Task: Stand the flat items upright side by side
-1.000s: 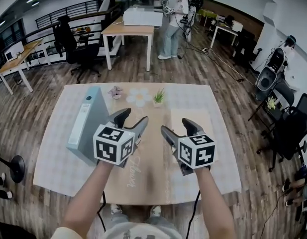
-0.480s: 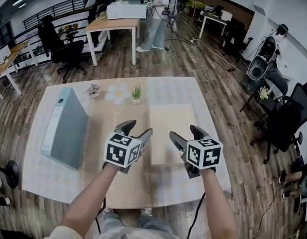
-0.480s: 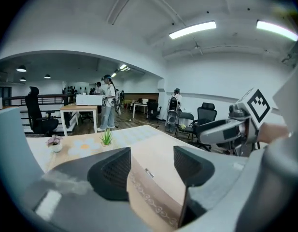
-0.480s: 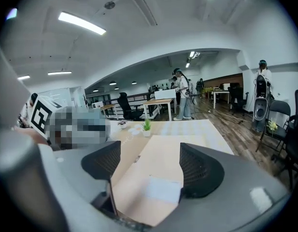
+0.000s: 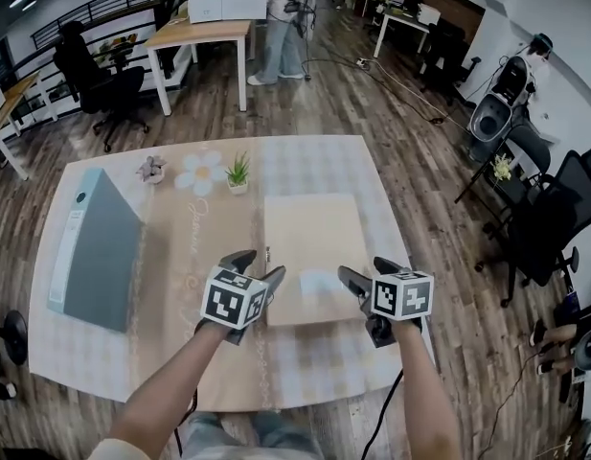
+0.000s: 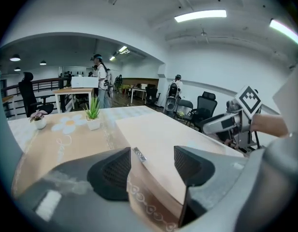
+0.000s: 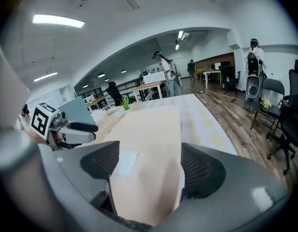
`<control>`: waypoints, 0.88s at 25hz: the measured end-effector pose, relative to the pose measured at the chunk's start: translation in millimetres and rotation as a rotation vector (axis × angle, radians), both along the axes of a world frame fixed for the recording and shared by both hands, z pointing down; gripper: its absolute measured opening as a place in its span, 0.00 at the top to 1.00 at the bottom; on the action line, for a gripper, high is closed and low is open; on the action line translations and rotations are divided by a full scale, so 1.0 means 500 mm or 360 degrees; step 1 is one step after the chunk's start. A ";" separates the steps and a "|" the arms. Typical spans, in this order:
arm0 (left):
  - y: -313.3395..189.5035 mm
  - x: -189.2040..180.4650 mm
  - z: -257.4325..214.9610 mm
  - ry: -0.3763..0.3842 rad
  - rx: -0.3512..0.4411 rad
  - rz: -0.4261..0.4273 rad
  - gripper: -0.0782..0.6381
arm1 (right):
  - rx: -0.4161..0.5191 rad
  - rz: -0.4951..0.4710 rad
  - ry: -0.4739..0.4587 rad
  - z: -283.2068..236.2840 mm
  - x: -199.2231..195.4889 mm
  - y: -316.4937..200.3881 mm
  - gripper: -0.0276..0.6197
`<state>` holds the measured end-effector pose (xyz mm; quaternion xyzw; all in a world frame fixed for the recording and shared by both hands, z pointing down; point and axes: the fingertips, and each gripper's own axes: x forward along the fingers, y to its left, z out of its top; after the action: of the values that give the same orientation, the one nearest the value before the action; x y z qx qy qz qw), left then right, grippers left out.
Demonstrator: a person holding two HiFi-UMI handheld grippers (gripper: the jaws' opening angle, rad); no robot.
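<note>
A tan flat folder [image 5: 309, 242] lies flat on the middle of the table, with a white label [image 7: 123, 164] near its front end. A grey-blue binder [image 5: 94, 247] stands upright at the table's left. My left gripper [image 5: 263, 266] is at the folder's front left corner. Its jaws are opening, with the folder's edge [image 6: 163, 139] between them, and the pads [image 6: 114, 170] do not press on it. My right gripper [image 5: 362, 269] is at the front right corner. Its jaws are also opening, with the folder's end [image 7: 153, 134] in the gap and untouched.
At the table's far side stand a small green plant [image 5: 238, 172], a flower-shaped mat [image 5: 196, 172] and a small pink plant [image 5: 151, 169]. A chequered cloth [image 5: 84, 353] covers the table. Office chairs [image 5: 554, 228] stand to the right. People stand by desks at the back.
Both grippers have drawn back toward the table's front and come down at the tan folder's near corners. The grey-blue binder has not moved.
</note>
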<state>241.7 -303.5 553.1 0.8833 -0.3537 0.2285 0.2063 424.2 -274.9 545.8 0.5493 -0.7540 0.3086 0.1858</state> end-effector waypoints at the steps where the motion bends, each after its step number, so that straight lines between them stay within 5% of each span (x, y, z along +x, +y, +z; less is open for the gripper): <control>1: 0.000 0.001 0.014 -0.0006 -0.0016 0.0002 0.48 | -0.0035 -0.0003 -0.0012 0.018 0.006 0.001 0.34; 12: 0.005 0.015 0.074 0.0008 -0.0083 0.0065 0.49 | -0.0315 -0.0048 -0.0450 0.124 0.008 0.006 0.33; 22: 0.006 0.017 0.080 0.0038 -0.0113 0.0077 0.52 | -0.0498 -0.0098 -0.0533 0.148 0.003 0.004 0.32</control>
<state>250.3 -300.6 593.0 0.8863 -0.3213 0.2353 0.2363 425.9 -272.8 619.7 0.4319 -0.7336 0.5027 0.1503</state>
